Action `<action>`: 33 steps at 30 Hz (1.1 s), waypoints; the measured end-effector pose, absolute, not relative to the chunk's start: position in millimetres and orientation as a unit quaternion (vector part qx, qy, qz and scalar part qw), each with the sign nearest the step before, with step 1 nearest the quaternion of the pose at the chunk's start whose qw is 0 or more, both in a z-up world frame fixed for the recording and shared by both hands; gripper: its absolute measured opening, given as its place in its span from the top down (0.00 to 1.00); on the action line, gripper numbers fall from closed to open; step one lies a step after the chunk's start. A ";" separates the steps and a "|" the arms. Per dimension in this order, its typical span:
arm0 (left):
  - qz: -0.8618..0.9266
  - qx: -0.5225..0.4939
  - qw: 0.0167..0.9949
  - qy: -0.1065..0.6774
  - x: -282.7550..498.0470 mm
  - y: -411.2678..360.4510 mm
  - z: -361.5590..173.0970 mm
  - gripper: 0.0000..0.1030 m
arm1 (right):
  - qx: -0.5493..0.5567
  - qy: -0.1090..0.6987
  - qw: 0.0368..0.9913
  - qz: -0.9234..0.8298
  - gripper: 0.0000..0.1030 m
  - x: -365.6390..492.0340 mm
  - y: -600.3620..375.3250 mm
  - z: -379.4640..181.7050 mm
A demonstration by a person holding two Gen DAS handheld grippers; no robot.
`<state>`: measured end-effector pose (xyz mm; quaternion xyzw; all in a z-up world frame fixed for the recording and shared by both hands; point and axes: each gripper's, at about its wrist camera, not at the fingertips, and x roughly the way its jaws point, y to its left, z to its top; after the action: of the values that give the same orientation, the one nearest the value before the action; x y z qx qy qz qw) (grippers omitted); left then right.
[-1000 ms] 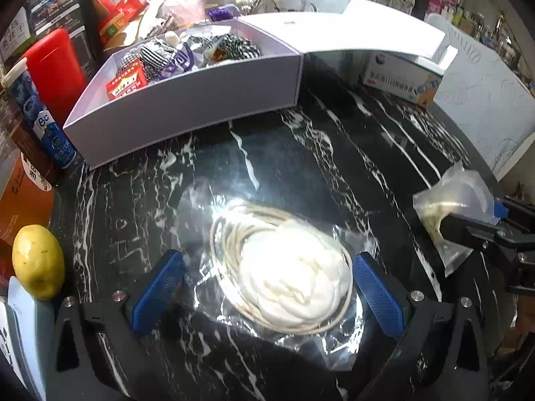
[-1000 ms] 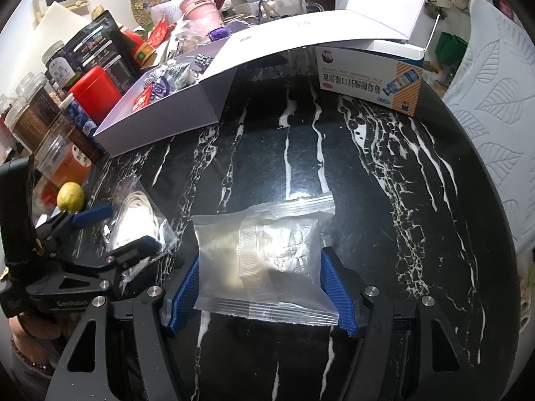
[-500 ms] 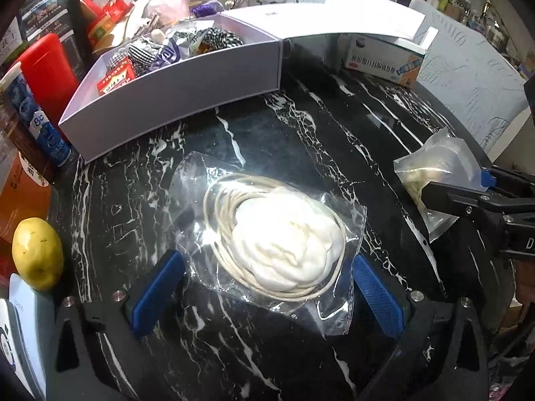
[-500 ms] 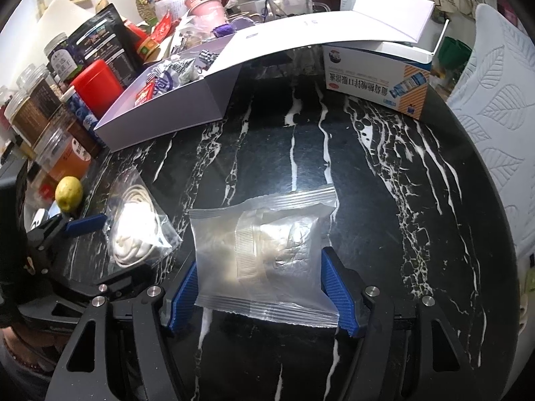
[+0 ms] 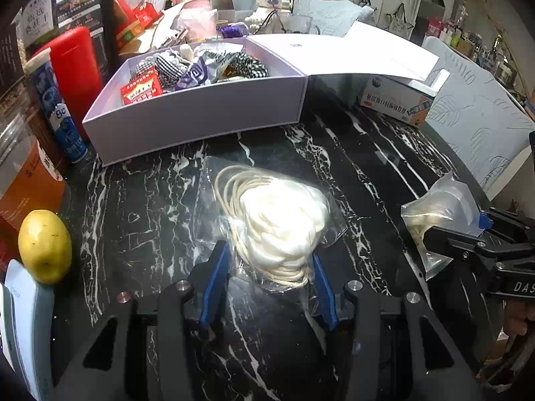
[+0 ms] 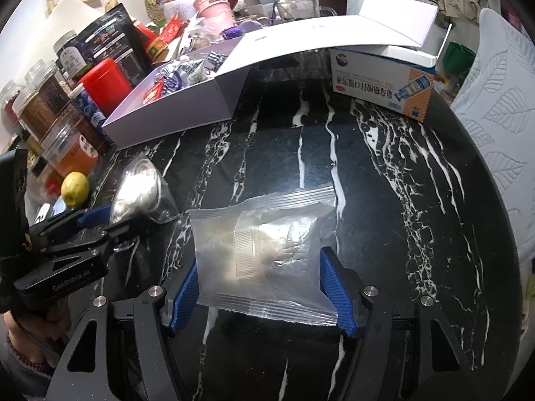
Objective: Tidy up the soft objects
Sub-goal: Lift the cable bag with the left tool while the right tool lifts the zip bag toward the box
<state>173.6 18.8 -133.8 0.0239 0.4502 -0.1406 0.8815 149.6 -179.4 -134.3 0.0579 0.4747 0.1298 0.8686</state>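
Soft bundle in a clear bag (image 5: pixel 277 224), white w/ a coil of pale cord around it, sits low over the black marbled worktop (image 5: pixel 140 200), pinched at its near end by the left gripper (image 5: pixel 267 284); blue pads press into the plastic from both sides, bag bulges fwd past the tips, near part looks lifted off the surface. From the right wrist cam the same gripper (image 6: pixel 110 220) comes in from the left edge, roughly level, pointing toward mid worktop, person's hand (image 6: pixel 20 330) under its black body, bag (image 6: pixel 140 190) sticking out ahead, shiny & crumpled. Right gripper (image 6: pixel 264 294) is closed onto a 2nd clear pouch (image 6: pixel 260 254): flat, rectangular, crimped seams at both ends, pale folded contents inside, a ribbed strip across the middle; blue pads touch its left & right edges, and it looks held just above the worktop, can't tell for sure. In the left wrist cam that gripper (image 5: pixel 431 234) enters from the right edge w/ the pouch (image 5: pixel 441 207) puffed out in front. Beyond both, an open white box (image 5: pixel 200 120) near the worktop's far left, holding checked cloth, a red packet & other small wrapped items; its lid (image 5: pixel 351 56) is flipped open to the right, resting on a printed carton (image 5: pixel 398 103). Yellow lemon (image 5: pixel 45 245) at the left edge beside jars.
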 end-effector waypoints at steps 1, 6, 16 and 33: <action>-0.141 0.025 0.882 0.448 172.4 18.3 -132.5 0.54 | 0.056 0.471 0.871 0.129 0.35 148.9 -179.2 -133.1; -0.145 0.017 0.890 0.433 165.6 19.3 -117.8 0.54 | 0.044 0.459 0.878 0.130 0.35 146.6 -174.9 -125.5; -0.155 0.017 0.910 0.384 152.5 22.2 -70.1 0.54 | 0.045 0.431 0.887 0.158 0.35 136.3 -169.1 -96.6; -0.179 0.005 0.936 0.302 147.0 23.0 1.2 0.54 | 0.032 0.359 0.907 0.220 0.35 135.8 -161.1 -26.1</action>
<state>147.0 23.0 1.2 0.0053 0.3022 -0.1786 0.9363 135.8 -161.1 -26.1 0.0321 0.3587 0.2197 0.9067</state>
